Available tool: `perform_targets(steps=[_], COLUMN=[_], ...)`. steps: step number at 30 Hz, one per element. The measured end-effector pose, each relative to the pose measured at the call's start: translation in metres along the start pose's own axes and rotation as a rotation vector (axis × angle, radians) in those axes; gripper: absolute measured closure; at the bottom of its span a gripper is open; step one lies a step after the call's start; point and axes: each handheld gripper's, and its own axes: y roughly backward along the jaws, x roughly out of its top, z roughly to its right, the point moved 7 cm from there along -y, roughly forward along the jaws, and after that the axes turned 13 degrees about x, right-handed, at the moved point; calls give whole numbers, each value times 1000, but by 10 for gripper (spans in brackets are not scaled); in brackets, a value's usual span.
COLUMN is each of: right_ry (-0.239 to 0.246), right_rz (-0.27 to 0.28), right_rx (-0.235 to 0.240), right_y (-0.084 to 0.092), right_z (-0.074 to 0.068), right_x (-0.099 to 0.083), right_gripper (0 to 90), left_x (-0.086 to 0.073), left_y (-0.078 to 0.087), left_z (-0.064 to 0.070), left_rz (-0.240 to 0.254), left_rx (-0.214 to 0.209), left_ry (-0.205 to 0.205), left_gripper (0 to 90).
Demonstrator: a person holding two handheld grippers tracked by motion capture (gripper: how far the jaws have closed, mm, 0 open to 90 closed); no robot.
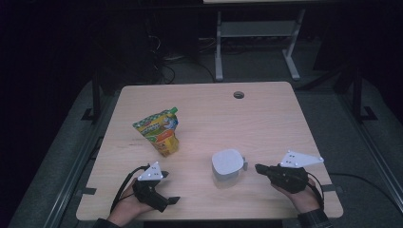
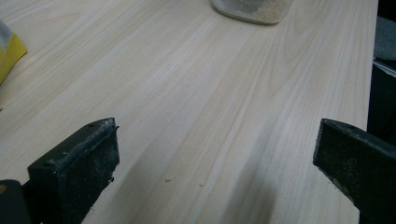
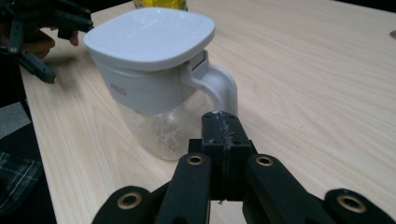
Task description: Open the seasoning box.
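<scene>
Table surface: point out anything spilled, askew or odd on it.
Small pale crumbs lie loose on the wooden table between the left gripper's open jaws, like the meal in the lidded jug. The snack pouch stands leaning. Nothing else stands out.

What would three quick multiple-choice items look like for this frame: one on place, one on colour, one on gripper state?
1. Where does the pouch stand relative to the jug?
A. To its left and farther back
B. To its right
C. On top of it

2. What colour is the jug's lid?
A. Red
B. White
C. Black

3. How do the jaws of the right gripper stand?
A. Wide open
B. Clamped on the handle
C. Shut, with nothing between them

Key: 1 A, as the high view shows; 2 B, plain in the right gripper view; 3 C, the jaws meet just short of the handle.
</scene>
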Motion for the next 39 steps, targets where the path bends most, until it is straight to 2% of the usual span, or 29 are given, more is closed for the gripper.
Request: perform_targets(steps=[3, 4, 10, 16, 22, 29, 31, 39], right_ry=[2, 6, 23, 18, 44, 62, 54, 73], right_rz=[11, 13, 30, 57, 73, 76, 75, 58], right_rx=[-6, -6, -2, 6, 10, 25, 33, 39], right_y=[2, 2, 3, 1, -1, -9, -12, -22], right_z=[-1, -1, -2, 0, -1, -3, -4, -5], right_x=[5, 6, 18, 29, 41, 53, 56, 63], right_gripper=[898, 898, 899, 898, 899, 899, 899, 899], left_x=[1, 1, 3, 1, 0, 1, 2, 1], left_y=[0, 0, 1, -1, -3, -3, -3, -3], left_z=[2, 4, 4, 3, 3, 2, 2, 2], left_rz=[-1, 0, 4, 2, 0, 5, 8, 1], left_rx=[-1, -3, 3, 3, 2, 5, 4, 0], left_ry=[-11, -1, -9, -5, -6, 2, 0, -7], left_gripper=[0, 0, 0, 0, 0, 0, 0, 0])
